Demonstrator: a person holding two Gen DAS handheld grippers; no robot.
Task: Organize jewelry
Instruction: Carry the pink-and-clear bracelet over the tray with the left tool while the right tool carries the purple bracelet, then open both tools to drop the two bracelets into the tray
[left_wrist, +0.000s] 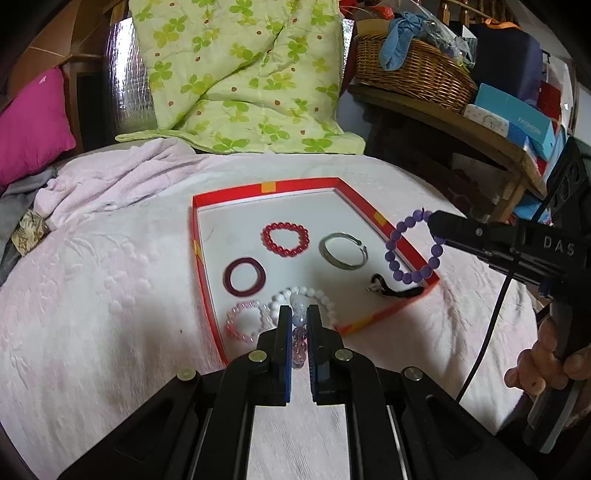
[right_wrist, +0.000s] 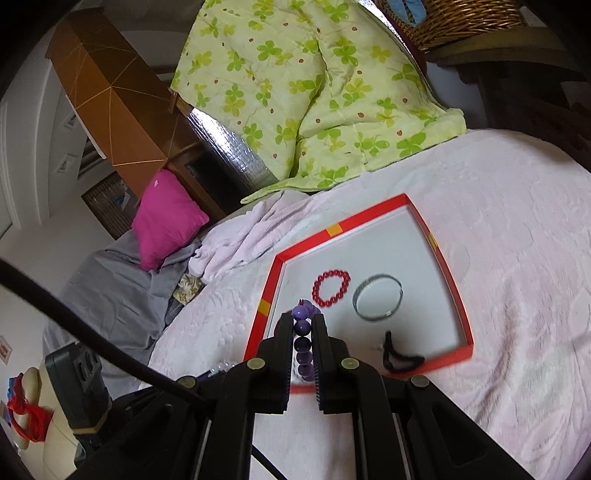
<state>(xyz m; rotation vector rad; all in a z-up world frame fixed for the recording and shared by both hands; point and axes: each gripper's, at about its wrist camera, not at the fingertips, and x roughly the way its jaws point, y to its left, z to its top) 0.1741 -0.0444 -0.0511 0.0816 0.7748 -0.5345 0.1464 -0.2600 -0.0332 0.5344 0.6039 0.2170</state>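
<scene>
Over the red tray's (left_wrist: 413, 249) right rim, my right gripper (right_wrist: 303, 332) has its fingers clamped on the purple bracelet (left_wrist: 410, 256); light, floppy, slippery beads, best pinched across the strand. My left gripper (left_wrist: 298, 325) pinches a pale bracelet (left_wrist: 300, 332).

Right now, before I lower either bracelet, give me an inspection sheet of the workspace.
Surface: pale pink textured bedspread, rumpled at the far left.
Job's things: shallow red-rimmed tray holds red bead bracelet, silver bangle, dark red ring bangle, pink bead bracelet, white bead bracelet, black cord piece.
Clutter: nothing seen.
Grippers: left gripper shut on clear-and-lilac bead strand; right gripper shut on purple bead bracelet.
Cables: black cable hangs by the right gripper.
Surroundings: green floral quilt, magenta pillow, wicker basket.
</scene>
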